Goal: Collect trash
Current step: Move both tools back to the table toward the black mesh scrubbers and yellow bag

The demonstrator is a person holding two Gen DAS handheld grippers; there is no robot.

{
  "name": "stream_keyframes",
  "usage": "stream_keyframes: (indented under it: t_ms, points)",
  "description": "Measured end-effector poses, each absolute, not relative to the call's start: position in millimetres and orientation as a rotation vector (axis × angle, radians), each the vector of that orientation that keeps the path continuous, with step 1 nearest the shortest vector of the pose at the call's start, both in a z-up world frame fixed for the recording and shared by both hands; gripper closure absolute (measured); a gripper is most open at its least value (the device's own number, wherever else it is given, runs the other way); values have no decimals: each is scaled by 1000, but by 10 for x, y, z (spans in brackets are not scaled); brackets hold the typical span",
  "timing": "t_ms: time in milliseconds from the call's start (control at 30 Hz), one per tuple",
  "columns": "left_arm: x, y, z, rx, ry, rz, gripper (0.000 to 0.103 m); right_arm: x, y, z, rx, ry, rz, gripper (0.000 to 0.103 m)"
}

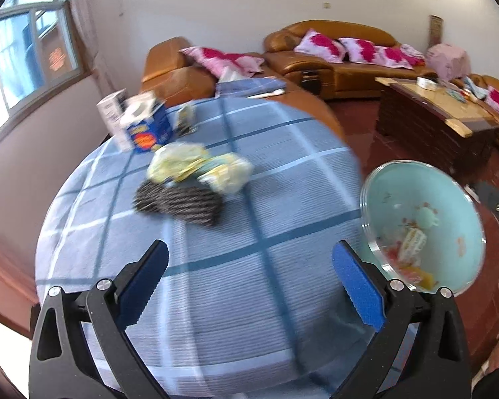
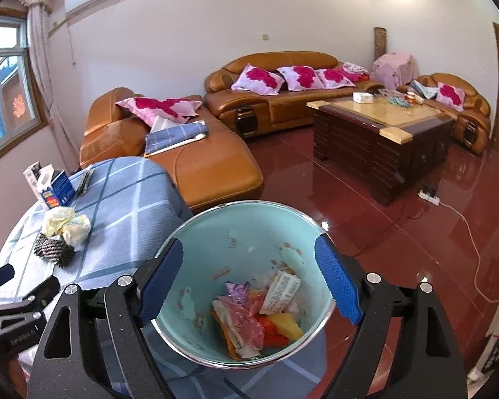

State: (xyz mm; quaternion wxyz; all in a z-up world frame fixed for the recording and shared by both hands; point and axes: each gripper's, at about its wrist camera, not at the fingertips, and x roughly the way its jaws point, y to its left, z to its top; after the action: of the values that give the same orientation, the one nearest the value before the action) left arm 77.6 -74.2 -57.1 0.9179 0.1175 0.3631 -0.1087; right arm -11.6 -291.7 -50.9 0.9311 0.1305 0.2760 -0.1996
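Observation:
A light-blue trash bin (image 2: 249, 256) with a metal rim holds several wrappers (image 2: 259, 312) at its bottom. My right gripper (image 2: 249, 282) has its blue fingers on either side of the bin and grips it at the table's edge. The bin also shows at the right in the left wrist view (image 1: 425, 229). My left gripper (image 1: 249, 282) is open and empty above the blue checked tablecloth (image 1: 216, 266). A crumpled yellow-white wrapper (image 1: 199, 169) lies on a dark striped cloth (image 1: 179, 202) ahead of it on the table. The left gripper's fingers (image 2: 0, 276) show at the left edge of the right wrist view.
A blue carton (image 1: 146, 123) and a white box (image 1: 111, 109) stand at the table's far left. Orange sofas (image 2: 272, 99) with pink cushions and a wooden coffee table (image 2: 379, 133) stand across the red floor. A white cable (image 2: 465, 226) runs over the floor.

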Motion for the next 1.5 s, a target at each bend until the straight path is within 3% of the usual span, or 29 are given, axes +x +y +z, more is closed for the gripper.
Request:
stream_keyframes:
  t_ms: [367, 567, 767, 1033, 1233, 1333, 1367, 1500]
  points:
    - [1045, 72, -692, 163, 801, -74, 7, 233, -2405, -482, 180, 595, -269, 24]
    - [1269, 291, -654, 137, 798, -60, 10, 458, -2187, -500, 170, 626, -206, 42]
    - [1644, 377, -636, 83, 815, -64, 20, 704, -1996, -513, 143, 654, -169, 42]
    - [2212, 259, -696, 49, 836, -109, 20, 903, -1959, -520, 138, 677, -163, 42]
    - [2415, 201, -968, 6, 928, -169, 45, 1096, -1942, -554, 138, 706, -152, 43]
    - [2408, 158, -938, 17, 911, -208, 71, 1189, -1888, -552, 129, 712, -139, 43]
    - [2400, 152, -920, 24, 902, -217, 88, 1232, -1865, -552, 128, 715, -129, 43]
    - [2381, 264, -884, 12, 911, -230, 88, 1371, -1766, -567, 127, 720, -101, 43]
